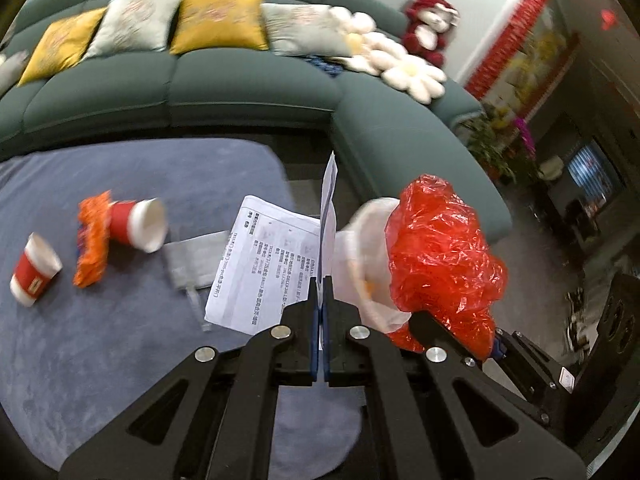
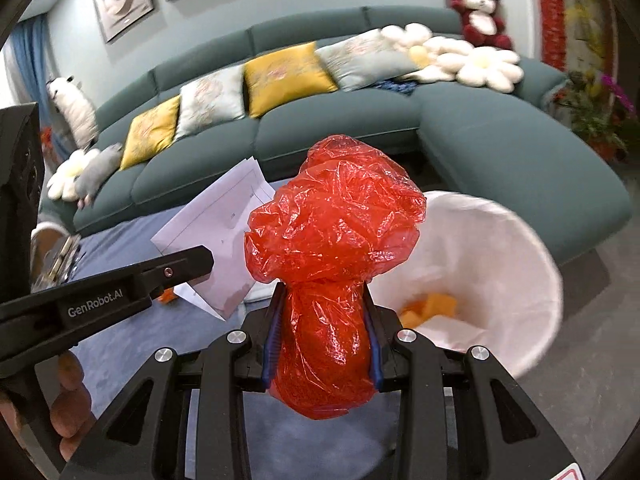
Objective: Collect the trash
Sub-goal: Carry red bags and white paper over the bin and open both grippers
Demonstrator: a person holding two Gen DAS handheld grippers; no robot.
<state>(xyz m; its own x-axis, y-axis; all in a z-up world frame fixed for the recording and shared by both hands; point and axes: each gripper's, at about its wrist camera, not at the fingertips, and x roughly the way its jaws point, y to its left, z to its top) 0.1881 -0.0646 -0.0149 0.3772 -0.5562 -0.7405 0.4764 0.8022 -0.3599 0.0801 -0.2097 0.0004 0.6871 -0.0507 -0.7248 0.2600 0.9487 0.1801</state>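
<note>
The left gripper (image 1: 321, 280) pinches a printed paper sheet (image 1: 264, 264); just beside it, the right gripper (image 2: 322, 308) clamps a crumpled red plastic bag (image 2: 332, 240).

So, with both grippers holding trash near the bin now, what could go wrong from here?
1. The left gripper pinches the printed paper sheets only at one edge; they may slip or tear.
2. The crumpled red plastic bag bulges well above the right gripper; it could cling to the pads on release and miss the white-lined bin.
3. The two red paper cups lie tipped on the rug and could roll.
</note>
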